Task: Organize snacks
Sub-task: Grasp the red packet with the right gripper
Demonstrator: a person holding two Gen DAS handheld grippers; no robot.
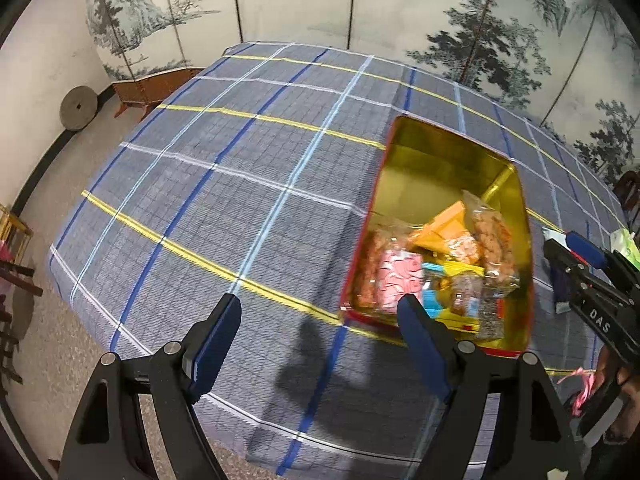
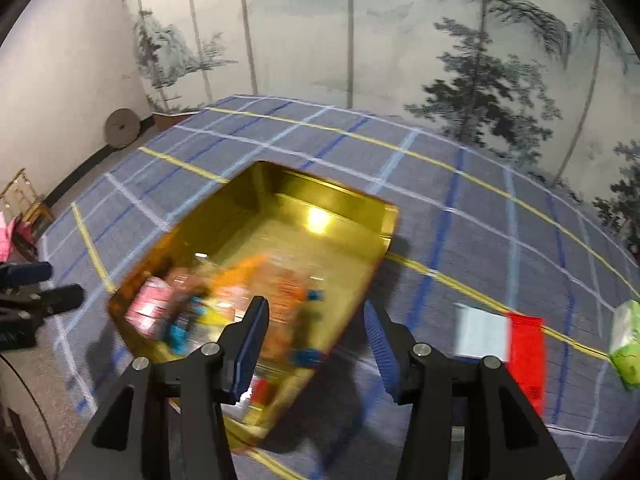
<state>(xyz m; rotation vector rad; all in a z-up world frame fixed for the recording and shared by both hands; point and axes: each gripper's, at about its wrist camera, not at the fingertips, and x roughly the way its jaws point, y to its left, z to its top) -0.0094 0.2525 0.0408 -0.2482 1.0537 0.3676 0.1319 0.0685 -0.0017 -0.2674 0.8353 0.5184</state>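
Observation:
A gold tin (image 1: 432,152) with a red outer wall lies open on the plaid tablecloth (image 1: 240,184). Several snack packets fill its near half, among them a pink packet (image 1: 400,280) and an orange packet (image 1: 444,228). My left gripper (image 1: 320,344) is open and empty, over the cloth left of the tin's near corner. In the right wrist view the tin (image 2: 328,200) is blurred. My right gripper (image 2: 316,340) is open and empty above the tin's near right corner. It also shows in the left wrist view (image 1: 576,256). A red and white packet (image 2: 504,336) and a green packet (image 2: 628,340) lie on the cloth right of the tin.
A painted folding screen (image 1: 360,0) stands behind the table. A round millstone (image 1: 78,109) and a wooden trough (image 1: 152,88) sit on the floor at the far left. The table's near edge (image 1: 100,320) drops off at the lower left. A pink ribbon (image 1: 580,380) lies by the right gripper's handle.

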